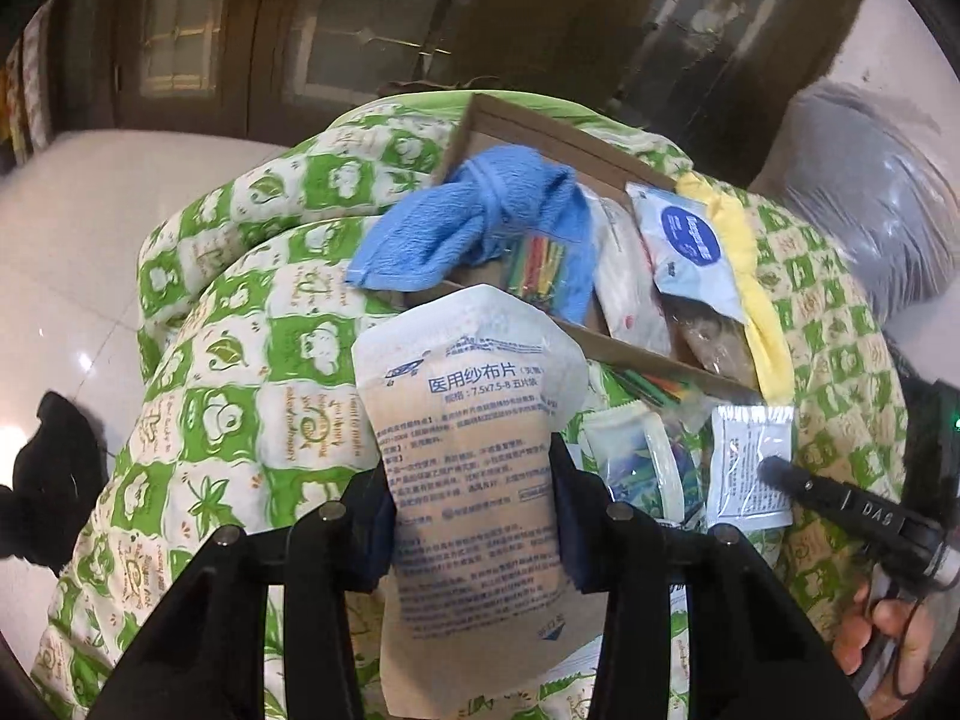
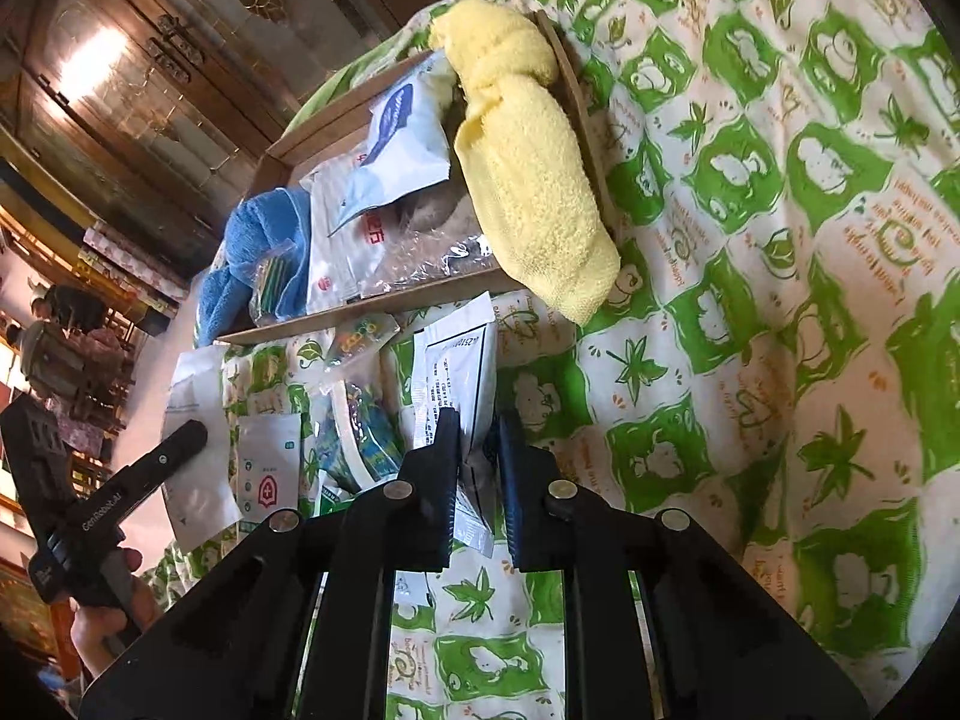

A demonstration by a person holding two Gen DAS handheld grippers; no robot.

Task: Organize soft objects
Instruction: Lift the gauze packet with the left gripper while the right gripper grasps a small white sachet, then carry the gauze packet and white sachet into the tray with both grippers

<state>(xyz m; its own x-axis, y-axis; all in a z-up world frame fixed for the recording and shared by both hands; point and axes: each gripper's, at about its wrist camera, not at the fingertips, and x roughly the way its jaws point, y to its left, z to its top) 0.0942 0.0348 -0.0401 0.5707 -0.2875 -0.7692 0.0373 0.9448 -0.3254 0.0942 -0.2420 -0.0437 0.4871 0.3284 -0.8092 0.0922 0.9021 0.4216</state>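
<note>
My left gripper [image 1: 471, 468] is shut on a white gauze packet [image 1: 474, 420] with blue Chinese print, held above the quilt in front of a cardboard box [image 1: 636, 354]. The box holds a knotted blue towel [image 1: 474, 210], a yellow towel [image 2: 528, 138] and several packets. My right gripper [image 2: 477, 438] is shut on a white sachet [image 2: 456, 372] lying on the quilt near the box's front wall. The right gripper also shows in the left wrist view [image 1: 774, 468], and the left gripper in the right wrist view [image 2: 180, 438].
A green-and-white quilt [image 2: 780, 240] covers the surface. Loose packets [image 2: 270, 468] lie on it before the box, with a bag of coloured sticks [image 1: 666, 390]. Tiled floor [image 1: 66, 228] and wooden cabinets [image 1: 240, 30] lie beyond.
</note>
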